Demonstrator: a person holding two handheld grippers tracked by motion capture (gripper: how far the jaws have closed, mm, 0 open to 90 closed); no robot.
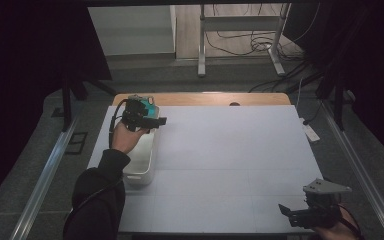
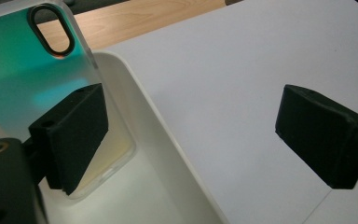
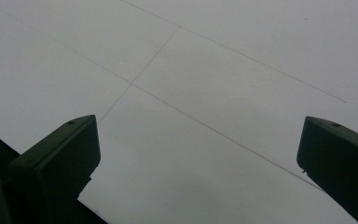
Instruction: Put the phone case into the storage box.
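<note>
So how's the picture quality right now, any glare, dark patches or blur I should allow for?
High view: surroundings very dark, white table evenly lit, no glare. Left gripper view: near black pads soft, phone case shows a faint sheen, tray rim readable. Right gripper view: dim, grey, sharp seam lines.

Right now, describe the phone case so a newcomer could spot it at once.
Start at the white table, then go to the white tray along its left edge. The phone case leans inside at the far end: clear, teal-tinted, with an oval camera cutout.
</note>
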